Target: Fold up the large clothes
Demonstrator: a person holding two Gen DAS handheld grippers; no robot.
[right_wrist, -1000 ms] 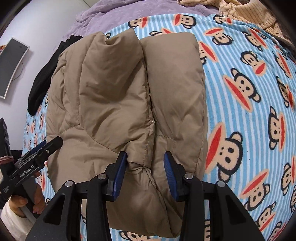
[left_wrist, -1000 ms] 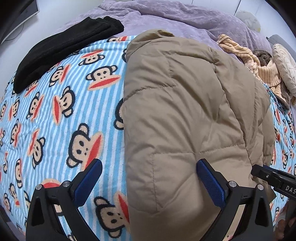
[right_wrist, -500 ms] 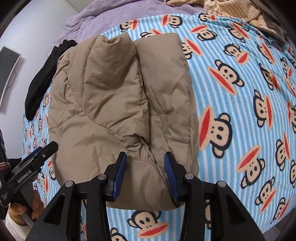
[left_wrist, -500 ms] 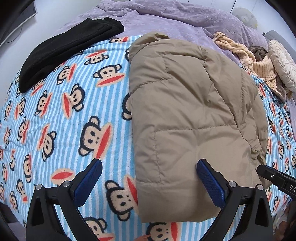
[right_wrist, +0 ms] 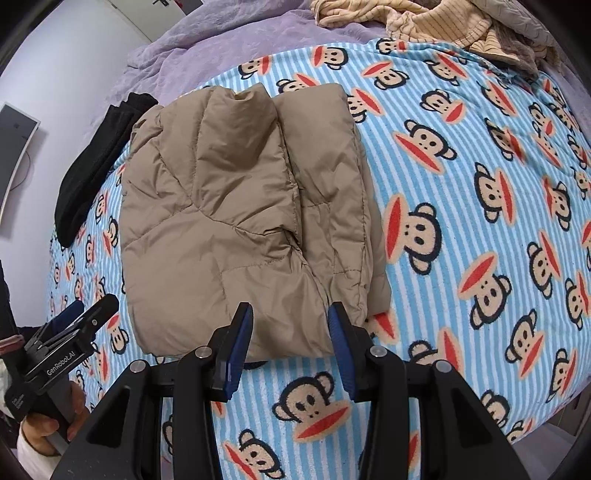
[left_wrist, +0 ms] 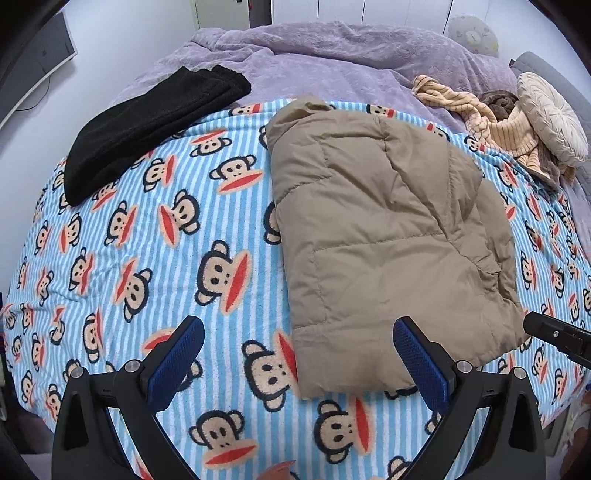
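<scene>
Coat: tan puffy coat (left_wrist: 384, 240) lies folded on the monkey blanket (left_wrist: 155, 236), near its front edge.
Left gripper (left_wrist: 299, 354): fingers wide open, empty.
Right gripper (right_wrist: 291, 332): fingers just opening, empty.

ahead of the left gripper (left_wrist: 297, 354) the striped monkey blanket (left_wrist: 155, 258) lies bare, open room out to the black folded garment (left_wrist: 147, 122) at the far left. the tan puffer jacket (left_wrist: 388, 236) fills the ground ahead of its right finger. right of the right gripper (right_wrist: 290, 338) the blanket is free up to the heap of yellow striped clothes (right_wrist: 436, 26) at the far edge.
</scene>
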